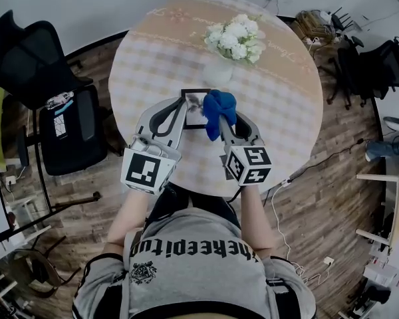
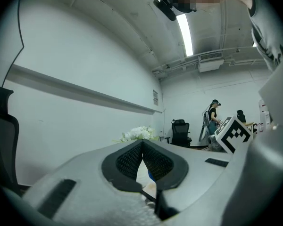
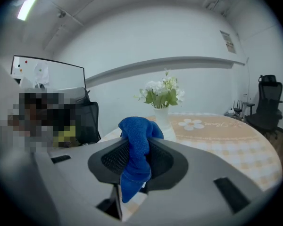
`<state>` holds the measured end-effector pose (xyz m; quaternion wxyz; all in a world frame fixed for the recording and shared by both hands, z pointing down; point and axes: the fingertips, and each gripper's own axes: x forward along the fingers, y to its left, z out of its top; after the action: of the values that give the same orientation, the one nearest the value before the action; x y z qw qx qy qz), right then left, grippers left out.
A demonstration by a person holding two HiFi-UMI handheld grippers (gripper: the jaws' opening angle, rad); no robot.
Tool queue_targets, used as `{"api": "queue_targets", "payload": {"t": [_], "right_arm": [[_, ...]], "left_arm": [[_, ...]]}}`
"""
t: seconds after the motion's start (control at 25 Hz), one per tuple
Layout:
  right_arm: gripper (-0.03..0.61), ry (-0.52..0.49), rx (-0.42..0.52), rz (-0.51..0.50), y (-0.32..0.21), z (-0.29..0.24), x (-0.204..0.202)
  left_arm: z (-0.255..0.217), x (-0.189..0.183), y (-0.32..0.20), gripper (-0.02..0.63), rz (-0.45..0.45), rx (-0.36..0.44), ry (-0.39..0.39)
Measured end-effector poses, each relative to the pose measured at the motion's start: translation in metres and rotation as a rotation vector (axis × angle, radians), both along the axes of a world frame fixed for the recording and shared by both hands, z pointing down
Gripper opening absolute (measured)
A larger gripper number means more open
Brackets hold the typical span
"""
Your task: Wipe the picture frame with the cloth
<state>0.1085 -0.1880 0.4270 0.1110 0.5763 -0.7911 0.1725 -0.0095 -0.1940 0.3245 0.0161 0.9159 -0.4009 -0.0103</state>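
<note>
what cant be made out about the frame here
Picture frame: in the head view, its right side is hidden by the cloth, and its picture is too small.
Left gripper: jaws together, but whether they pinch the frame is unclear in either view.

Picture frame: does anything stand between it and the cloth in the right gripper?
Nothing visible does. The blue cloth, clamped in the right gripper, is right over the picture frame; the flower vase stands beyond.
</note>
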Motion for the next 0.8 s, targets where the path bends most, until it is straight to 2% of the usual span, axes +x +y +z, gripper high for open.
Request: {"api": "queue_targets", "payload": {"t": [0.4, 0.8], "right_arm": [[0.104, 0.017, 0.131, 0.004, 0.006, -0.052, 0.006], [0.105, 0.000, 0.209, 0.031, 0.014, -0.081, 0.013]], "left_arm": [[-0.018, 0.012, 0.008, 0.017, 0.046, 0.093, -0.029], [-0.025, 0.019, 0.012, 0.017, 0.063, 0.103, -0.031]]}}
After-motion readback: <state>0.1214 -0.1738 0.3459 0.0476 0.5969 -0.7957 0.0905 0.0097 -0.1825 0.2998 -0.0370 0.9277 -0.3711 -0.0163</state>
